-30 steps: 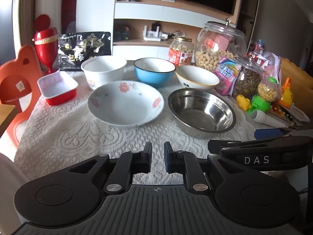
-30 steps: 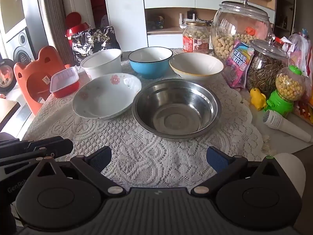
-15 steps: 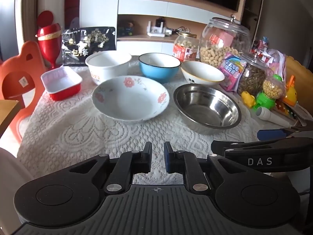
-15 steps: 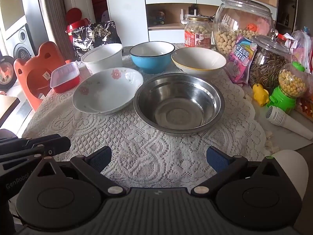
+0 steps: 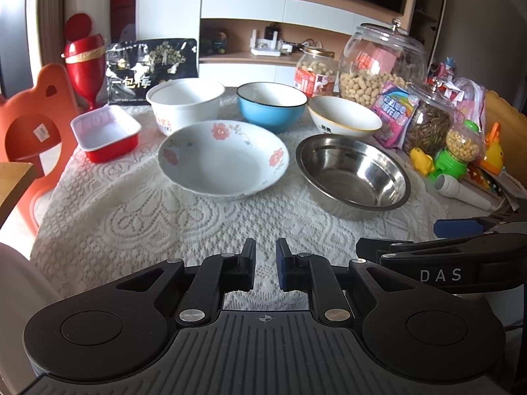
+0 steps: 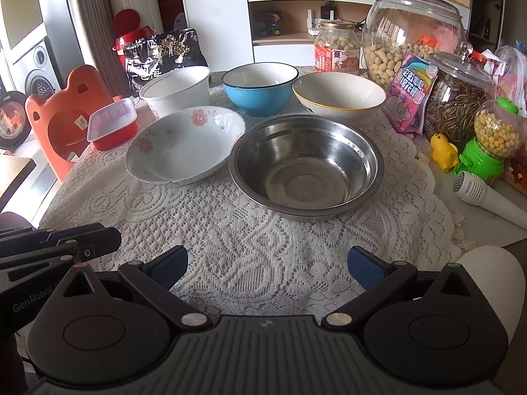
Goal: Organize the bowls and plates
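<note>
A flowered white plate (image 5: pixel 224 161) (image 6: pixel 184 146) and a steel bowl (image 5: pixel 352 174) (image 6: pixel 306 168) sit side by side on the lace cloth. Behind them stand a white tub bowl (image 5: pixel 184 103) (image 6: pixel 176 90), a blue bowl (image 5: pixel 271 105) (image 6: pixel 260 87) and a white bowl with a yellow rim (image 5: pixel 344 117) (image 6: pixel 339 95). A red tray (image 5: pixel 105 131) (image 6: pixel 113 126) lies at the left. My left gripper (image 5: pixel 265 263) is nearly shut and empty, near the table's front edge. My right gripper (image 6: pixel 267 263) is open and empty, in front of the steel bowl.
Glass jars of nuts (image 6: pixel 411 33) and seeds (image 6: pixel 457 95), a candy bag (image 6: pixel 411 95), a green toy dispenser (image 6: pixel 487 141), a yellow duck (image 6: pixel 443 148) and a white microphone (image 6: pixel 487 197) crowd the right side. A black bag (image 5: pixel 151 69) and an orange chair (image 5: pixel 29 125) stand at the left.
Both grippers have moved a little forward toward the bowls, which look slightly larger. The jaws have not changed. Nothing on the table has moved.
</note>
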Tool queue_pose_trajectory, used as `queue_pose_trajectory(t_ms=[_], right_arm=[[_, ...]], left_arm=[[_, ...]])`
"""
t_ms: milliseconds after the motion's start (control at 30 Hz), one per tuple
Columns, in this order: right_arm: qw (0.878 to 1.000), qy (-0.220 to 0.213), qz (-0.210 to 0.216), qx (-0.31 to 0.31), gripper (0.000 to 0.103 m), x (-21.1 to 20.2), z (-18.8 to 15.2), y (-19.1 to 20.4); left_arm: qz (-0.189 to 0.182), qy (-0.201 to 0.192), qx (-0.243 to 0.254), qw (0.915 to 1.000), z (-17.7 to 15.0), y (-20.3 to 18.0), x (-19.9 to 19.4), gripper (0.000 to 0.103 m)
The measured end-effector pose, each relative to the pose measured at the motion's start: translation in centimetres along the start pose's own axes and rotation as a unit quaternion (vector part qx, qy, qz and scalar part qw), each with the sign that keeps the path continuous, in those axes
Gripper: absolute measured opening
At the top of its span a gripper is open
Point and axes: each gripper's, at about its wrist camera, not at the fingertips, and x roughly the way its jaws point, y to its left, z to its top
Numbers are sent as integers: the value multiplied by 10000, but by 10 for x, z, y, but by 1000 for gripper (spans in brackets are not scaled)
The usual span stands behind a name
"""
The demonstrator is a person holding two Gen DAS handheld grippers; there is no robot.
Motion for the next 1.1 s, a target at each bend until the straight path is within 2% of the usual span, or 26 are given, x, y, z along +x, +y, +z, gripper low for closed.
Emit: queue_pose_trajectory(t_ms=[1100], right_arm=[[9999,75,67,30,103,3,-3,1]], left_arm=[[42,69,-19,10000,-3,1,2,15]])
